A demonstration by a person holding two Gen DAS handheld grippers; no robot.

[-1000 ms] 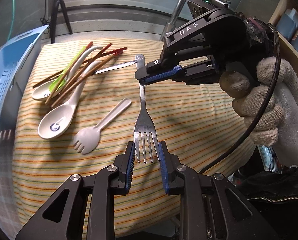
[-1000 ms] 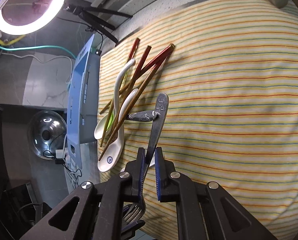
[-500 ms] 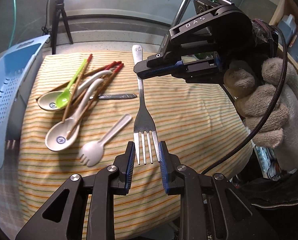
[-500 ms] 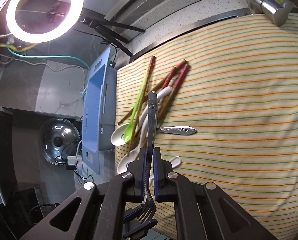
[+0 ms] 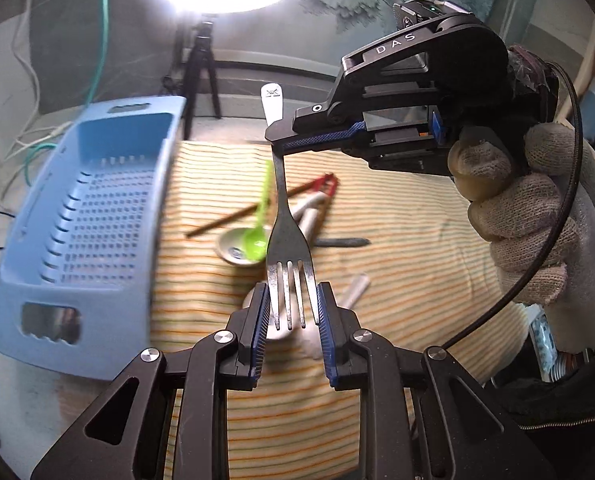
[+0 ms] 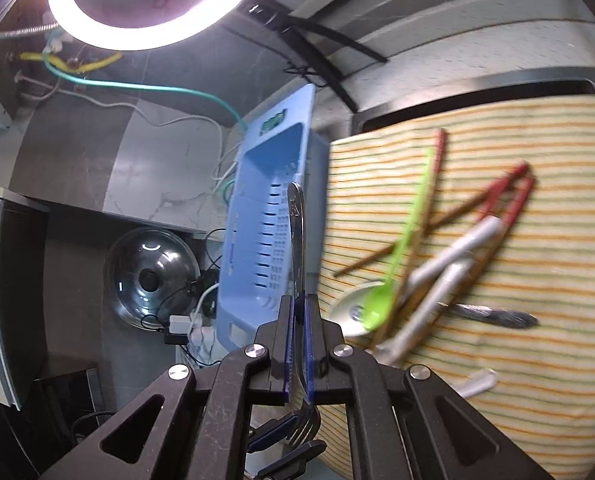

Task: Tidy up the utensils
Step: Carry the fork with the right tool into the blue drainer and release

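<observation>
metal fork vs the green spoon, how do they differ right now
The metal fork is up in the air, held at both ends: the left gripper clamps its tines and the right gripper its handle. The green spoon lies loose on the striped cloth, its bowl resting in a white spoon. The fork is shiny steel with four tines; the spoon is bright green, apparently plastic. Both are long-handled eating utensils.
</observation>
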